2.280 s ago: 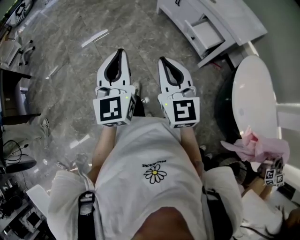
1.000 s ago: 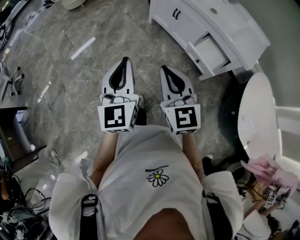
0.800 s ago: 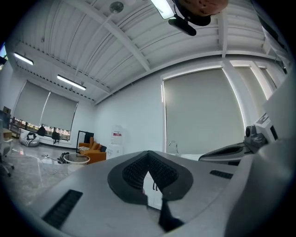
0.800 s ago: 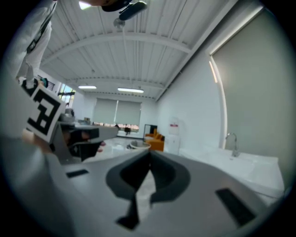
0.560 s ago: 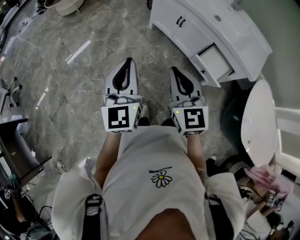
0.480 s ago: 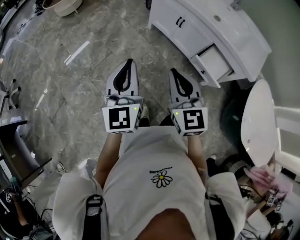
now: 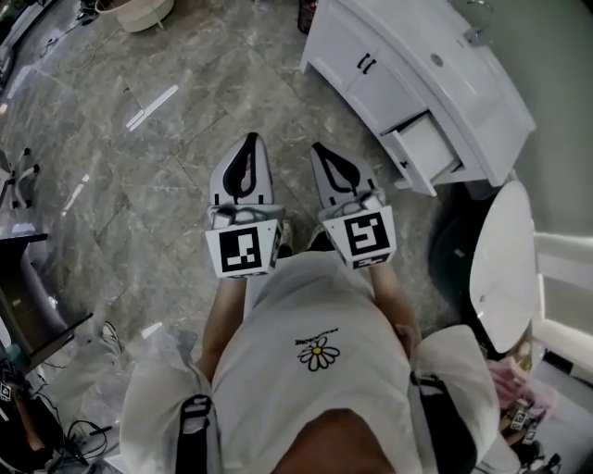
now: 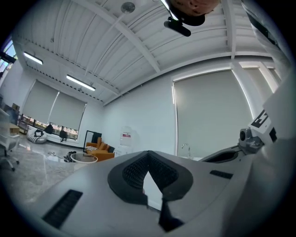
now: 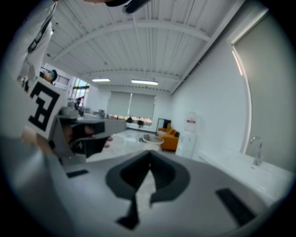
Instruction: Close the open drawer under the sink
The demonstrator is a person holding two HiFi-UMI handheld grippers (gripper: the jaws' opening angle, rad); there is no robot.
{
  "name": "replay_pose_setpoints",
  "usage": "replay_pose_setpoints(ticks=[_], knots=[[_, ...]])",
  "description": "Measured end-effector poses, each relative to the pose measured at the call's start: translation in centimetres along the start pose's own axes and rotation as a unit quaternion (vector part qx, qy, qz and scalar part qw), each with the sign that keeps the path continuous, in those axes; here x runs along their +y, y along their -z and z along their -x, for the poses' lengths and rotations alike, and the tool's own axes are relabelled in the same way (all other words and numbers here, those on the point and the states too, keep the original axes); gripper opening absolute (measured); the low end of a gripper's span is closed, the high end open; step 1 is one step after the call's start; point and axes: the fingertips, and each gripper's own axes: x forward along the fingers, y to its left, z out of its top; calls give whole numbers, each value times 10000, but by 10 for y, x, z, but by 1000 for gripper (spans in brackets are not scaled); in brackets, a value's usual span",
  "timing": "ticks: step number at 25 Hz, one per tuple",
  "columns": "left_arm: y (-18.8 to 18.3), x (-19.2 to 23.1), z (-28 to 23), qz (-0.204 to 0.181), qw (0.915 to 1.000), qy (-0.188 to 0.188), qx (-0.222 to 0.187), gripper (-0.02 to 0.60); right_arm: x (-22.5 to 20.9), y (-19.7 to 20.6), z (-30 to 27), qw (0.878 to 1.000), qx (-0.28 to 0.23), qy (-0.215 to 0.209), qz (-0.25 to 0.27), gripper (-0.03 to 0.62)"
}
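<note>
The white vanity (image 7: 371,88) stands at the upper right of the head view, with a sink top (image 7: 463,69) and a faucet (image 7: 477,26). One drawer (image 7: 424,151) sticks out of its front, open and showing nothing inside. My left gripper (image 7: 247,140) and right gripper (image 7: 320,148) are held side by side over the floor, both shut and holding nothing. The right one is the nearer to the drawer, but well short of it. In the left gripper view the jaws (image 8: 148,155) meet at the tips; in the right gripper view they (image 9: 149,155) do too.
A white toilet (image 7: 500,264) stands at the right, just past the vanity's end. The floor is grey marble tile (image 7: 139,185). A beige round object (image 7: 144,11) lies at the top left. Dark furniture and cables (image 7: 28,305) fill the left edge.
The vanity and its open drawer have shifted in the head view as the person moved. The right gripper has swung left, closer to the left one. Both stay shut.
</note>
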Motion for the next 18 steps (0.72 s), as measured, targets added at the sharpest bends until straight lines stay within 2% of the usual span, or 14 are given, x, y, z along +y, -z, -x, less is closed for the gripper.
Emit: replay_pose_setpoints(ticks=[5,8,12,18], knots=[[0,21,7,-66,9996,-289,-18,20,27,-6,-16,9987,-76,-393,328,29],[-4,18,5,-104,9994,-327,7,20,27,-7,-18,9984,-142,-486,251,29],[-2,6,-2,-145,9996,-245,69,20,13,-6,-14,9989,-177,-444,-2,29],[0,-17,-27,-246,9997,-37,68,20,-26,-4,-3,9990,-311,-154,-275,29]])
